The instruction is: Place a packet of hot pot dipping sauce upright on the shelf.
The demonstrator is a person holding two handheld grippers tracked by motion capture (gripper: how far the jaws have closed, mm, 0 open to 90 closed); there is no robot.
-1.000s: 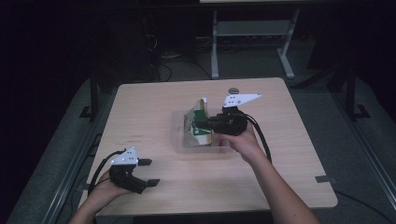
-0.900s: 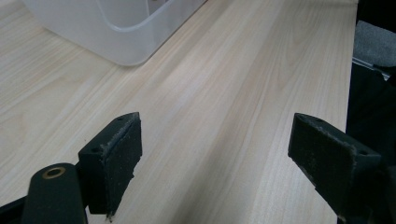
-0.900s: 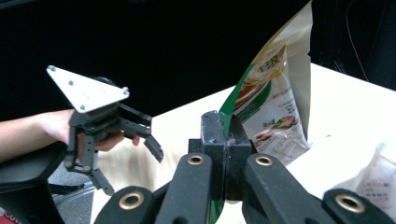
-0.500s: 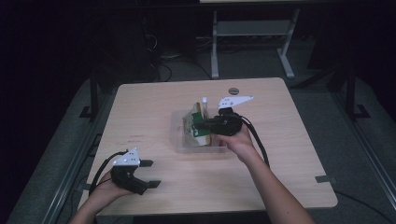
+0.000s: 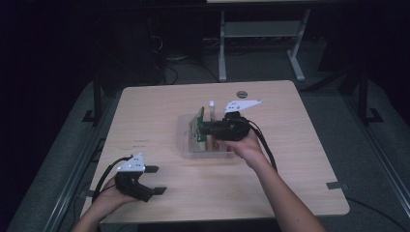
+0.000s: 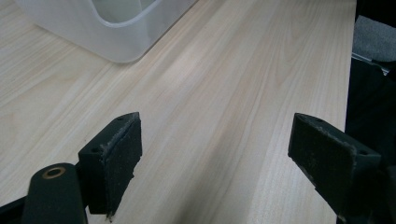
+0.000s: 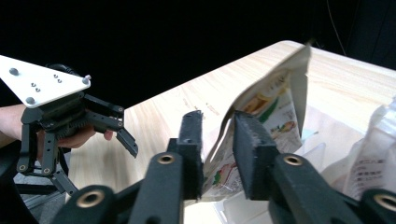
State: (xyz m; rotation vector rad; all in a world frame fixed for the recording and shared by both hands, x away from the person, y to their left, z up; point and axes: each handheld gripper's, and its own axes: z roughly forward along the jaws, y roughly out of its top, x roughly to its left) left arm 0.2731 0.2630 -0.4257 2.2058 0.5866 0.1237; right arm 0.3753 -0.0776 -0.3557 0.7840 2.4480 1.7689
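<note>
right gripper (image 7: 217,154): jaws just opening, apparently releasing printed packet (image 7: 261,121) into clear bin (image 5: 189,145) | left gripper (image 6: 233,154): spread, empty, resting near-left

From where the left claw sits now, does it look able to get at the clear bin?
Probably yes. The left claw rests open near the table's front corner, and bare wood lies between it and the clear bin. The right claw already works inside the bin, so they might crowd.

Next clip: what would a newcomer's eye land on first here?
The right gripper at mid-table, its jaws just opening, a printed packet between them, standing on edge in a clear plastic bin. Then the left gripper, jaws wide open and empty, near the table's front left corner.
</note>
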